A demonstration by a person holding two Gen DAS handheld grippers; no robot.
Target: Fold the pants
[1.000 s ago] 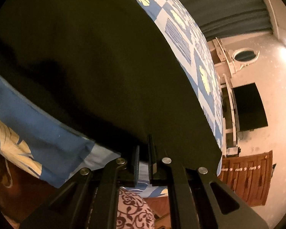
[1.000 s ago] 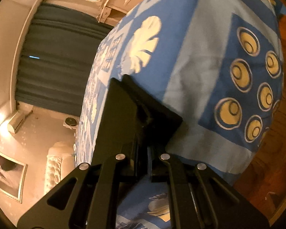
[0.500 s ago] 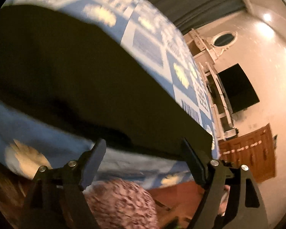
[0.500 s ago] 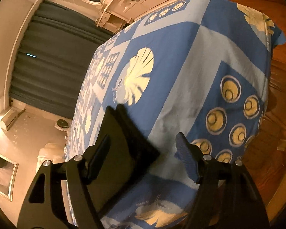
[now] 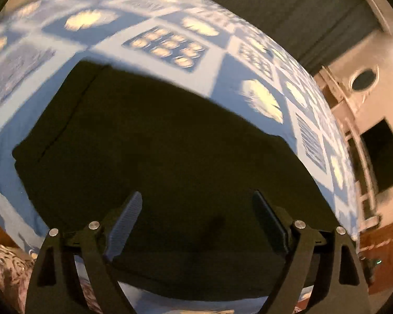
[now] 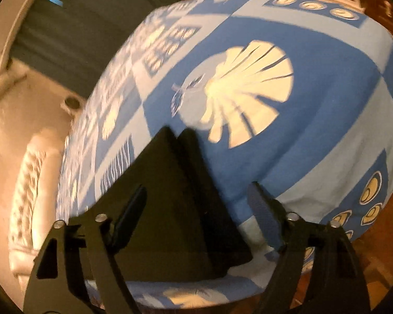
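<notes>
The black pants [image 5: 170, 144] lie flat on the blue patterned bedspread [image 5: 222, 73], filling the middle of the left wrist view. My left gripper [image 5: 196, 217] is open and empty, raised above the pants' near edge. In the right wrist view the pants [image 6: 170, 196] show as a dark layered end near the bed's front edge. My right gripper [image 6: 196, 209] is open and empty above that end.
The bedspread [image 6: 314, 130] covers a large bed with shell and ring prints. A dark curtain [image 5: 288, 5] hangs behind the bed. A wooden cabinet [image 5: 385, 248] and a wall television [image 5: 382, 154] stand at the right. A white tufted sofa [image 6: 31, 183] stands at the left.
Both grippers were shut on the pants' edge a second ago. They opened, let go, and have drawn back and up, so more of the pants and bed shows.
</notes>
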